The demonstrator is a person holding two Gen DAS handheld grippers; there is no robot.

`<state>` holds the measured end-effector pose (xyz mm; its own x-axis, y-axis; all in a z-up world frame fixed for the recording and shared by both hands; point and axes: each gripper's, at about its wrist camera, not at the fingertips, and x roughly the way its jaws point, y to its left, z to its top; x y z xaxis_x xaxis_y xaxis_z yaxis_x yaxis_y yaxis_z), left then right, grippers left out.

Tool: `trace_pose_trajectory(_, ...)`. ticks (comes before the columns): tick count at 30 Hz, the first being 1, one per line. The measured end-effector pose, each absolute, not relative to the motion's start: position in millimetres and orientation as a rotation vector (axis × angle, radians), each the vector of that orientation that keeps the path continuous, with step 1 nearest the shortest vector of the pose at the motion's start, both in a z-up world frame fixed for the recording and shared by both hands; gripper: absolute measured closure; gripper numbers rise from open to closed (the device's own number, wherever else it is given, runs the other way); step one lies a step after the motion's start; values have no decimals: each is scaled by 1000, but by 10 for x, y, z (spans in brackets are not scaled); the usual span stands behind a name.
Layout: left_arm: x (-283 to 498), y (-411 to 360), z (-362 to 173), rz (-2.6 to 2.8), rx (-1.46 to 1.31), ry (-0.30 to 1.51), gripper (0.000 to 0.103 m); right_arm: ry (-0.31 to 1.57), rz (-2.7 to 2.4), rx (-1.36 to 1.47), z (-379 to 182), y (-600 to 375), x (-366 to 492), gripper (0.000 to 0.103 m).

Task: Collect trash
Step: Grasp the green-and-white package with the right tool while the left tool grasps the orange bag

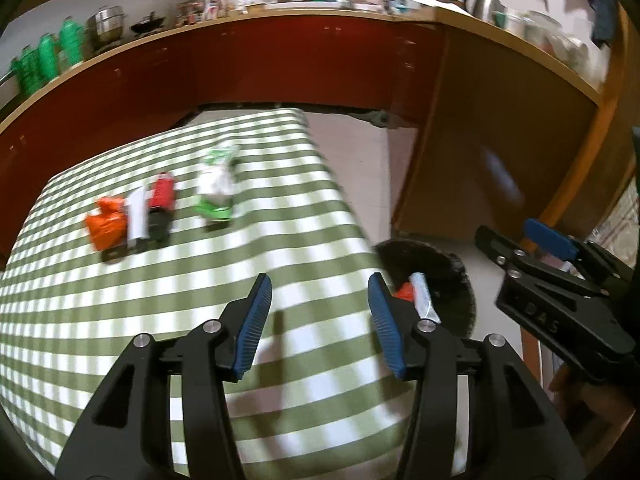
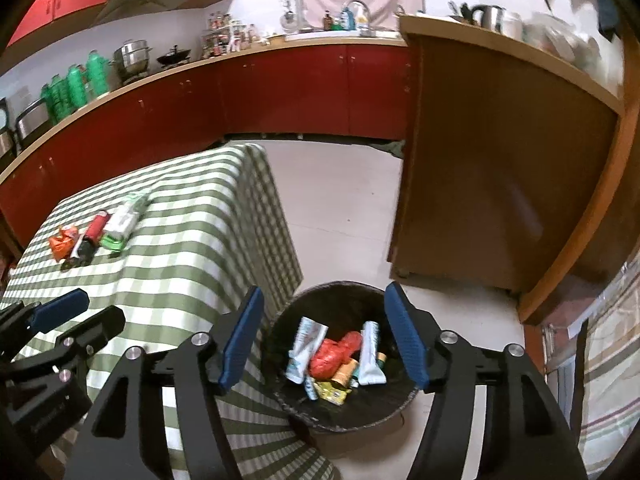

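Right hand-held gripper [image 2: 324, 334]: wide, empty, over bin [image 2: 280, 392]. Left hand-held gripper [image 1: 320, 322]: wide, empty. Wrappers [image 1: 160, 210], seemingly four, table [image 1: 120, 320], 10 o'clock.

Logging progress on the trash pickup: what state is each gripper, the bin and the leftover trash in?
Left gripper: open, empty, over the table.
Right gripper: open, empty, above the bin.
Bin: on the floor beside the table, partly filled with wrappers and tubes.
Orange wrapper: on the table.
Red packet: on the table.
Green packet: on the table.

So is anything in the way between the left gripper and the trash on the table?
Nothing visible. Only bare checked tablecloth lies between the open left gripper and the orange wrapper, red-and-black packet and green-and-white wrapper.
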<state>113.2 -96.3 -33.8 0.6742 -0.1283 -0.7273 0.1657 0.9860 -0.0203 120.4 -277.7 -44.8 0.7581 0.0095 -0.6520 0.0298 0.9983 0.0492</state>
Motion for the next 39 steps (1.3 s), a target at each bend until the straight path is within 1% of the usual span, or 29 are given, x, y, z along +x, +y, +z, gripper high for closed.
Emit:
trace_pose_trajectory(10,1146,-188,-214,-39,-18,810,50,700,82,38,-305,-2215,1324,39)
trace_pose_trajectory(12,1136,-65,-174,-16,-22,801,46,696,94,33,-284,-2114,1357,39)
trace_pose_trajectory(17,1188,251,-121,31,-37,788,45,691,123,22,-228,-1860,1462,39)
trace_pose_trajectory(20,1251,362,-112,52,-45,783,44,691,136,19,-208,-1730,1530,39)
trace_pose_trajectory(23,1330,478,-105,67,-54,778,40,701,160,25,-204,-1585,1649,39)
trace_pose_trajectory(39,1763,671,-215,65,-78,812,37,769,199,-4,-302,-1030,2221,39)
